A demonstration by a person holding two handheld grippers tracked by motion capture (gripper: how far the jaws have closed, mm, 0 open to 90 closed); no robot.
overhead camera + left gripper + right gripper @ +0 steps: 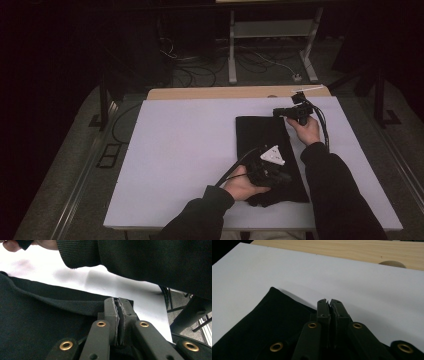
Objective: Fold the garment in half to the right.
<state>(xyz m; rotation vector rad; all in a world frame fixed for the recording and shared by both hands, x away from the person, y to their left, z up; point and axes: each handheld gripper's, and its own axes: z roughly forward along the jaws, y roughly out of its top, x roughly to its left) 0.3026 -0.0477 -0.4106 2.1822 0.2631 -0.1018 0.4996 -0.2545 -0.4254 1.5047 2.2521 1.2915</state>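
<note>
The left gripper (276, 176) sits at about 5 o'clock on the white surface (185, 150), over the near right part of a black cloth (265, 135), its jaws pressed together. In the left gripper view the tips meet right at a folded edge of the cloth (50, 322), and a thin layer of fabric may be caught between them, though dark jaws against dark cloth make that hard to confirm. The right gripper (278, 113) is at about 1 o'clock, at the cloth's far right corner, jaws likewise pressed together; the right gripper view shows its tips just over the far hem (287, 315), with bare surface beyond.

The cloth lies as a tall dark rectangle right of the middle, its long side running from 12 to 6 o'clock, already looking doubled along one edge. The step in hand seems to be a fold or a straightening of it, with one gripper at each end of the right edge.

The next move, judged from this, calls for both grippers to travel together toward 9 o'clock, keeping the edge taut and level so the layers land square, and for a firm pinch on both ends first.
</note>
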